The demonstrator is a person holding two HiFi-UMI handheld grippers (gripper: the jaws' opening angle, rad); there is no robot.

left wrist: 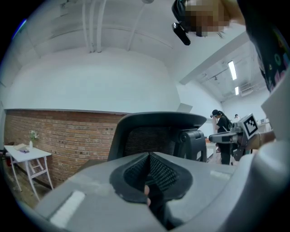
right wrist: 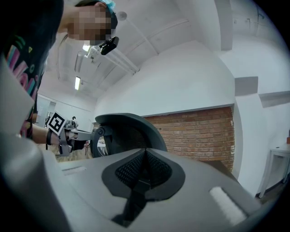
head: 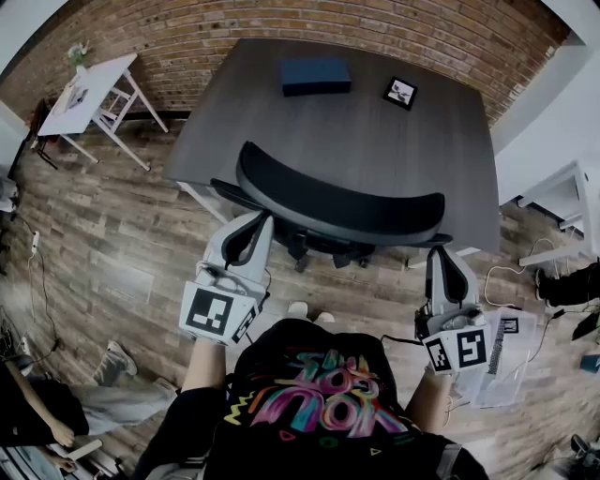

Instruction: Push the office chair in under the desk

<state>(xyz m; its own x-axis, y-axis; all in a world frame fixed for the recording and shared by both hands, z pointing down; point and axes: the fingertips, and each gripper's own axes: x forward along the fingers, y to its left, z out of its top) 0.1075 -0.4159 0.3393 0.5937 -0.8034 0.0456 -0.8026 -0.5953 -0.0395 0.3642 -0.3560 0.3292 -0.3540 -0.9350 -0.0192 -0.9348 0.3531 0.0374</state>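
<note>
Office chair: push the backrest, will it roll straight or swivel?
Probably rolls easily: the office chair has a spread star base on wood floor. May swivel; left gripper and right gripper at opposite backrest ends should counter that.

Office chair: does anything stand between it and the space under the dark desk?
Nothing visible does. The black mesh-backed office chair stands right at the front edge of the dark grey rectangular desk, with no object between them. The floor beneath the desktop is hidden.

An office is indicated by a dark grey rectangular desk (head: pixel 375 141), a black mesh-backed office chair (head: pixel 337 204) and a red brick wall (head: pixel 281 23).
</note>
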